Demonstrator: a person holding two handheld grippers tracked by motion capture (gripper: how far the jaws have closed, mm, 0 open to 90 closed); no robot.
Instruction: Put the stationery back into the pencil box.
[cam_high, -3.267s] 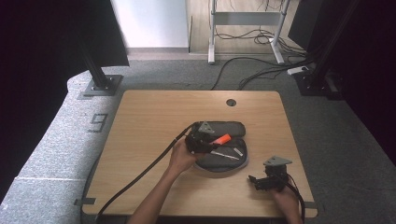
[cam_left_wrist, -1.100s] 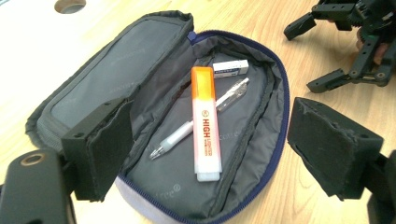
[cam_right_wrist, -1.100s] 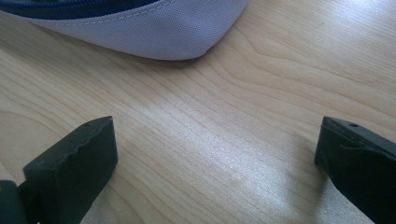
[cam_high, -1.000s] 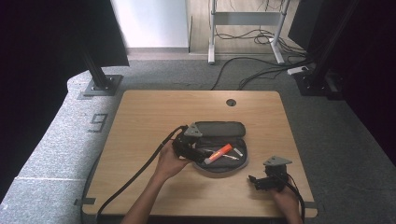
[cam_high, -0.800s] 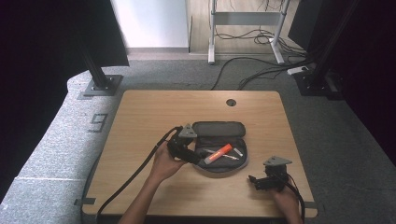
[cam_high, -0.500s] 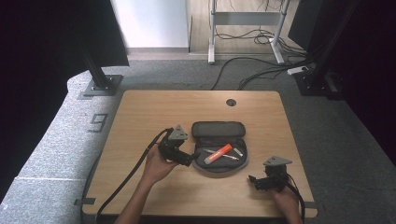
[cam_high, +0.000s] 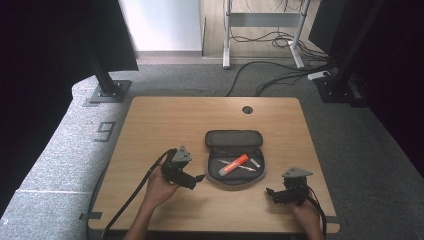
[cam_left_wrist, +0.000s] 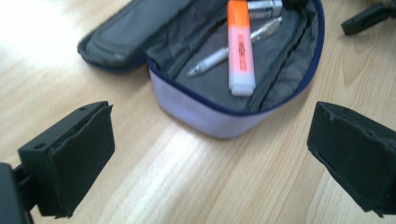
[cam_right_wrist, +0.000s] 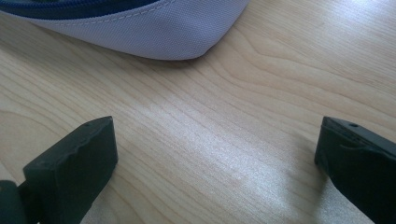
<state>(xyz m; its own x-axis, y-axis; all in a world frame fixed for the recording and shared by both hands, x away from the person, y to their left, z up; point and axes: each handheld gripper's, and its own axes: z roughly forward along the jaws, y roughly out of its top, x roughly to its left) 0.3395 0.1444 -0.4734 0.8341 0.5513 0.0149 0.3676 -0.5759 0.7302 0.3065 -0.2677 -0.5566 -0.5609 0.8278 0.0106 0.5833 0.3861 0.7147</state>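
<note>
Left gripper sits just left of the open pencil case mid-table, jaws just spread wide, nothing between them. Orange highlighter lies inside. Right gripper gapes too, empty.

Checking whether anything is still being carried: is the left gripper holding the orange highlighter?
No. The left gripper has open, empty jaws above bare table, while the orange highlighter lies inside the open pencil case.
</note>
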